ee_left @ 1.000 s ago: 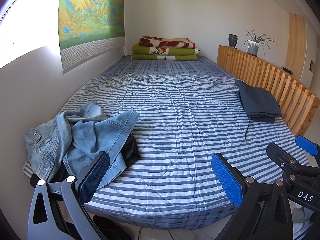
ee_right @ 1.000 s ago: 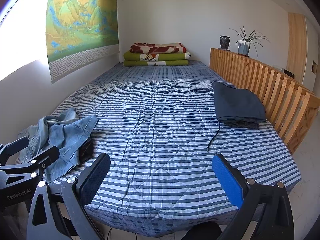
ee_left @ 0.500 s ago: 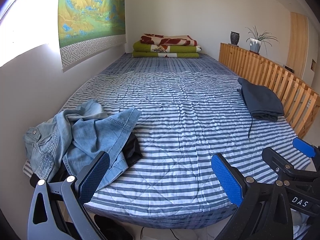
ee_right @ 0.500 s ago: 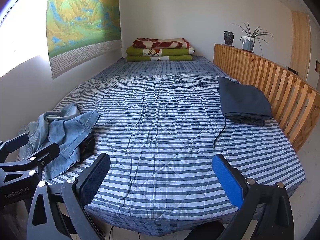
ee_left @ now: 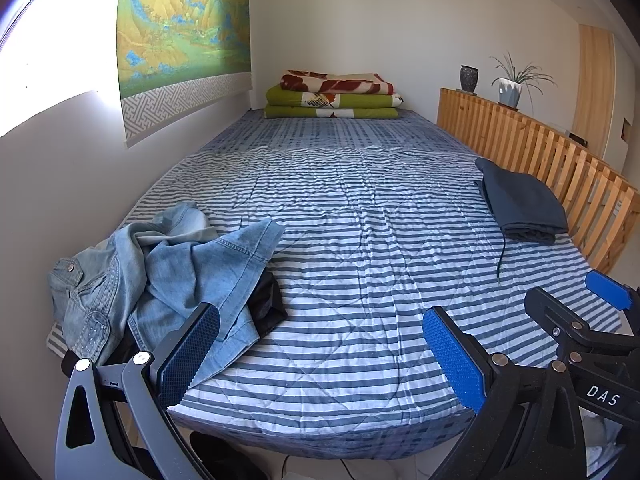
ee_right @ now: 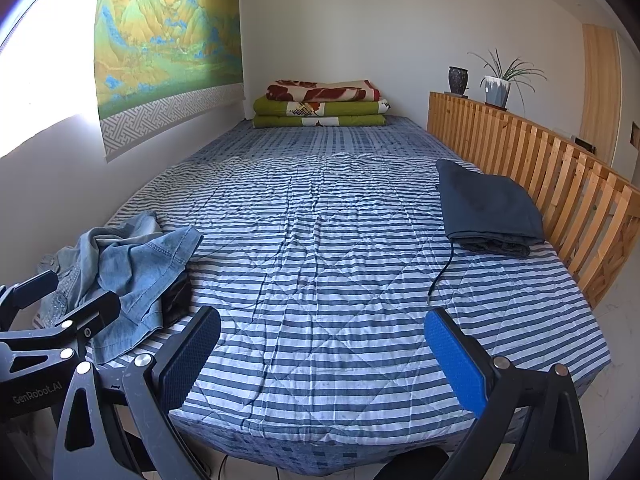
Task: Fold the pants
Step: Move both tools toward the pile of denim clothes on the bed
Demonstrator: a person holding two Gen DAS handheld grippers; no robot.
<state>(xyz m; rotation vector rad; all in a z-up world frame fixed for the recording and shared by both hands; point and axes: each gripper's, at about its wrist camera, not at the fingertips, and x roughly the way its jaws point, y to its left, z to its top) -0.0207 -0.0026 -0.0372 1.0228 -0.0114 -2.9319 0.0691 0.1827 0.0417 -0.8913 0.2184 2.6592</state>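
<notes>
Jeans (ee_left: 160,272) crumpled, partly covering an unidentifiable dark item (ee_left: 266,306).

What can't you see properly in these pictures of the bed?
- The black garment: mostly hidden under the crumpled jeans in both views, so its kind is unclear.
- The folded dark pants: layers are stacked, so only the top shows.
- The cord: its upper end disappears under the dark pants.
- The floor below the bed: blocked by the left hand-held gripper and right hand-held gripper.
</notes>
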